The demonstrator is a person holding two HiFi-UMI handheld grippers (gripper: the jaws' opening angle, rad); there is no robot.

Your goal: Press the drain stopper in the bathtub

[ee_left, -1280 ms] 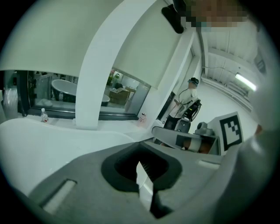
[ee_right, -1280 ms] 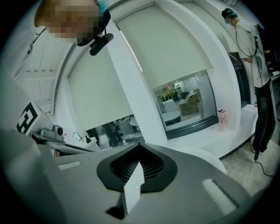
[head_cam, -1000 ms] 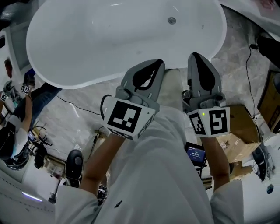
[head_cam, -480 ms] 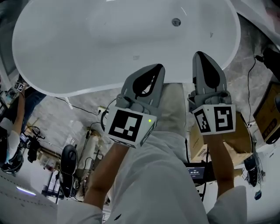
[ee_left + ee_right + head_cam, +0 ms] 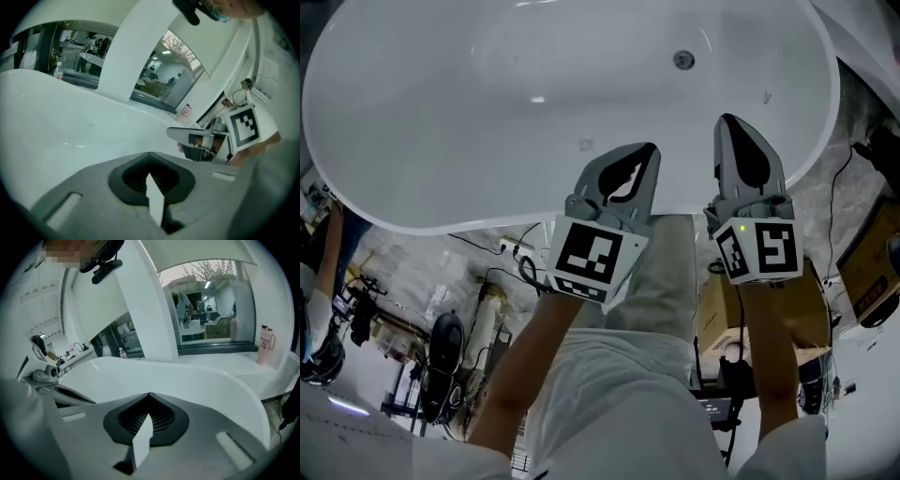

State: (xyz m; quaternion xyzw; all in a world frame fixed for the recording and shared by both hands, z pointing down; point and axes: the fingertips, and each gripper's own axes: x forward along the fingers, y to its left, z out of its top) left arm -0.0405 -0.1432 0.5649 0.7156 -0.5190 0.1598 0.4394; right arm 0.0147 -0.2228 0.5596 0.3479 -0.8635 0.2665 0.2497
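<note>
1. While the drain stopper (image 5: 683, 60) is sitting untouched on the floor of the bathtub (image 5: 469, 112), toward its far right end, no part of the press is looking done; the reach down and the push are both remaining.
2. The left gripper (image 5: 645, 155) is hovering above the tub's near rim, well apart from the stopper, jaws clenched together on nothing.
3. The right gripper (image 5: 731, 127) is hanging beside it, nearer the stopper, jaws likewise closed, empty and touching nothing.
</note>
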